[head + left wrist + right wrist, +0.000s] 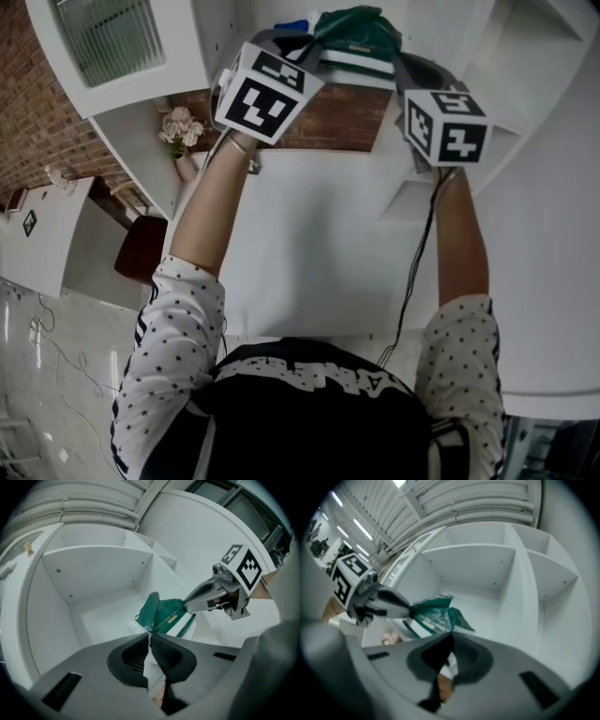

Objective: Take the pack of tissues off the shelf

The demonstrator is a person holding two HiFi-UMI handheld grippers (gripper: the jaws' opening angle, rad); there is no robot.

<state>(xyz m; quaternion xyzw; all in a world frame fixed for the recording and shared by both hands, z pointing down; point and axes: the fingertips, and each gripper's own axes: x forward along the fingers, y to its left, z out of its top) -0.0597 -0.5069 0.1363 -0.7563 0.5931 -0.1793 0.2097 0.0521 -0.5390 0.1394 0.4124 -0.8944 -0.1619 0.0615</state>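
The pack of tissues (356, 37), green with a white band, hangs between my two grippers in front of a white shelf compartment (93, 573). My left gripper (149, 641) is shut on the pack's (164, 616) white wrapper end, which is pinched flat between the ribbed pads. My right gripper (451, 641) is shut on the opposite, green wrapper end of the pack (433, 613). In the head view the left gripper (311, 44) and the right gripper (401, 58) are both raised overhead at the pack's two ends. The pack's underside is hidden there.
The white shelf unit has several open compartments, with a divider wall (520, 583) to the right. A vase of pale flowers (181, 127) stands on a lower shelf at left by a brick wall (28, 112). A dark red seat (141, 248) stands below. A cable (417, 272) hangs from the right gripper.
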